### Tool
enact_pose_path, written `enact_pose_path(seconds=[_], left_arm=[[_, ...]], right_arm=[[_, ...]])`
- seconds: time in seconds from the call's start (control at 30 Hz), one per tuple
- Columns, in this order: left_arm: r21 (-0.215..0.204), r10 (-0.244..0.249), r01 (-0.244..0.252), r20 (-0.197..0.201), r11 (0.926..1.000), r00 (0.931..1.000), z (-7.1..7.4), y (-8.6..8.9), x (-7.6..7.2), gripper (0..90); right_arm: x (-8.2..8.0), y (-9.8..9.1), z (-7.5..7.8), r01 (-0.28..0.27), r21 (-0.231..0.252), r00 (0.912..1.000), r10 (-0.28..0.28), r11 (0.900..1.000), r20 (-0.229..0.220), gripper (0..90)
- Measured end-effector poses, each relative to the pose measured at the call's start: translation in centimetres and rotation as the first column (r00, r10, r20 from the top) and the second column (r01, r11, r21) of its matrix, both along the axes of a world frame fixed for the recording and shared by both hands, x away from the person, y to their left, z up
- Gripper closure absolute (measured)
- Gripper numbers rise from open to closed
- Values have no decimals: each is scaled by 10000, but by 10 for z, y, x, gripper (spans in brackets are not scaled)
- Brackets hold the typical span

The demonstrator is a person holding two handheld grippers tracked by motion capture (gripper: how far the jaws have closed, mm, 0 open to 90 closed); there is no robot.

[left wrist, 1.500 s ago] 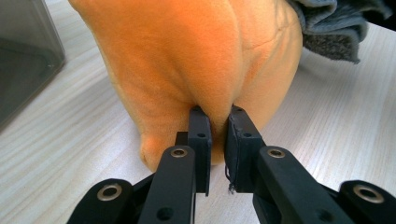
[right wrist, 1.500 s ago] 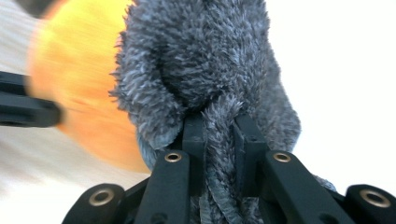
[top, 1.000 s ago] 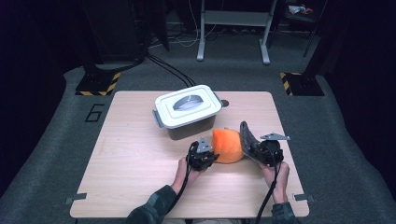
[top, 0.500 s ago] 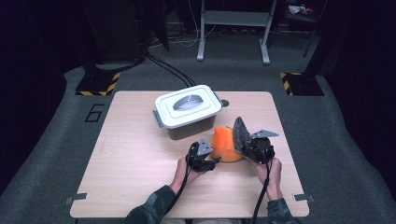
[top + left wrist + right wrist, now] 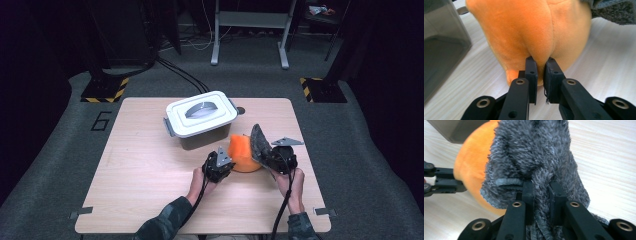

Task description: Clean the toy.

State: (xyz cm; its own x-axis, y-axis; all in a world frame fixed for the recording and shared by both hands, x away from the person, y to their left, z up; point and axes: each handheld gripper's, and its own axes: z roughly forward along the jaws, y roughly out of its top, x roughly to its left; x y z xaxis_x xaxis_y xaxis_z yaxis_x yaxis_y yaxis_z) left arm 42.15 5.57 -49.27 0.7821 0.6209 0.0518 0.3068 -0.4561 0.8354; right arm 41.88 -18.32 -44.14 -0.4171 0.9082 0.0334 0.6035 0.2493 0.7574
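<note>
High view: an orange plush toy (image 5: pixel 243 152) sits on the table (image 5: pixel 140 175), just near and right of a lidded white box (image 5: pixel 201 114). The left hand-held gripper (image 5: pixel 223 162) meets the toy's left near side; the right hand-held gripper (image 5: pixel 264 150) holds a grey fuzzy cloth (image 5: pixel 259 141) standing up against the toy's right side. In the left gripper view the jaws have just been closing and now stand nearly together, pinching a fold of the orange plush (image 5: pixel 531 32) at its seam, with the box's grey wall (image 5: pixel 441 47) at the left. In the right gripper view the jaws are clamped on a bunched strand of the grey cloth (image 5: pixel 536 157), the orange toy (image 5: pixel 470 172) behind it at the left.
</note>
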Motion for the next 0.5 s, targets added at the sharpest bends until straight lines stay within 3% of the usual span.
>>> enact_pose_path(seconds=[0.03, 0.13, 0.17, 0.27, 0.37, 0.43, 0.5], left_arm=[[-46, -5, 5, -2, 10000, 10000, 2, 0, 0, 838], [-341, -183, 173, -315, 9993, 9993, 8, -2, -3, 842], [-264, -286, 280, -210, 9993, 9994, 10, -3, -4, 842], [-448, -498, 485, -285, 9978, 9984, 16, -4, -10, 845], [-810, -768, 720, -573, 9941, 9954, 22, -2, -14, 845], [-661, -746, 704, -637, 9953, 9952, 21, -2, -15, 845], [-674, -663, 614, -736, 9958, 9951, 16, -1, -14, 843]], right_arm=[[-6, -1, 7, -71, 162, 9996, 66, 9998, 289, 780], [-14, 3, 16, -241, 186, 9981, 230, 9995, 577, 780], [-16, 6, 19, -405, 218, 9972, 390, 9989, 633, 780], [-22, 17, 26, -826, -86, 9936, 830, 9965, 763, 778], [-25, 33, 26, -1180, -465, 9906, 1208, 9919, 635, 777], [-22, 43, 20, -1102, -974, 9922, 1152, 9891, 467, 778], [-19, 47, 15, -1078, -978, 9931, 1117, 9894, 348, 778]])
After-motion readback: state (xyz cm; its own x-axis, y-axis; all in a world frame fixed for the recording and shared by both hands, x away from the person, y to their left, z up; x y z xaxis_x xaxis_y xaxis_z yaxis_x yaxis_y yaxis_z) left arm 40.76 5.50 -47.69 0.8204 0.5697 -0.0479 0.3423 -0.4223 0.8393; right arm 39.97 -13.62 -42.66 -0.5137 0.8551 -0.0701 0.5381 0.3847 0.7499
